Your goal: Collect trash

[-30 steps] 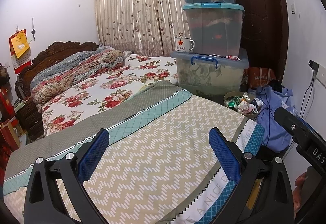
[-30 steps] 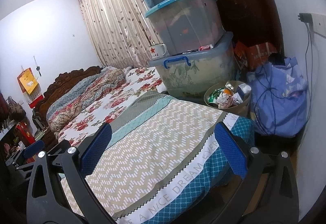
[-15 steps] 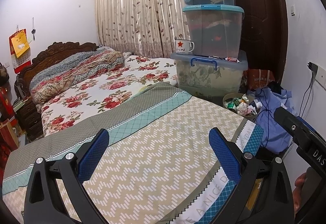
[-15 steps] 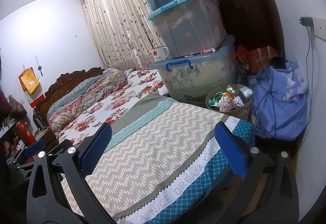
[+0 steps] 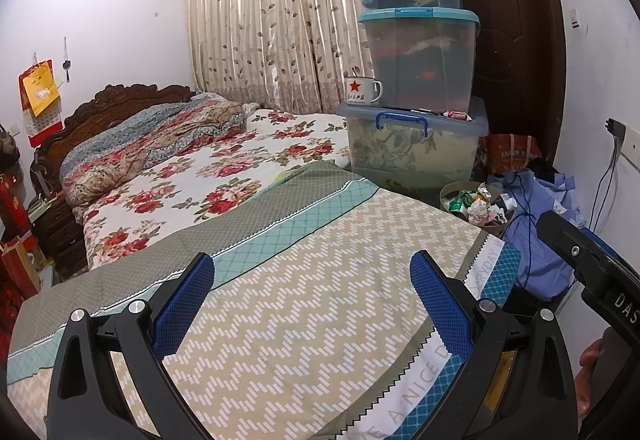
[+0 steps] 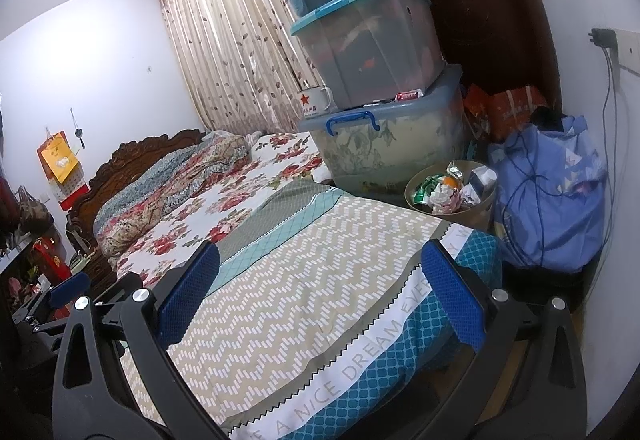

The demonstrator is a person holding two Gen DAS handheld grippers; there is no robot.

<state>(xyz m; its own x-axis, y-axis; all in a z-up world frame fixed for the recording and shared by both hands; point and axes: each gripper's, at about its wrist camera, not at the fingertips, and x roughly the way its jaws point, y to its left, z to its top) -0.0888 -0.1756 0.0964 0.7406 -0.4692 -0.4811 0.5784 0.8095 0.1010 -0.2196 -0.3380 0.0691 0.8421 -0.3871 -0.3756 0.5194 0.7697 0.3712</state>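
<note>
A round tan waste bin (image 5: 448,193) (image 6: 482,209) full of crumpled wrappers and paper (image 5: 480,205) (image 6: 444,191) stands on the floor past the bed's far right corner. My left gripper (image 5: 312,292) is open and empty, held over the zigzag bedspread (image 5: 320,300). My right gripper (image 6: 320,280) is open and empty over the same bedspread (image 6: 304,300), nearer the bin. The right gripper's body shows at the right edge of the left wrist view (image 5: 592,272).
Three stacked plastic storage boxes (image 5: 416,79) (image 6: 368,51) stand behind the bin, with an enamel mug (image 5: 362,89) on the lowest lid. A blue cloth bag (image 6: 552,195) with a cable sits right of the bin. A floral quilt (image 5: 152,147) lies at the headboard.
Both grippers have drifted back slightly and the right view has tilted up a little. Both stay open and empty.
</note>
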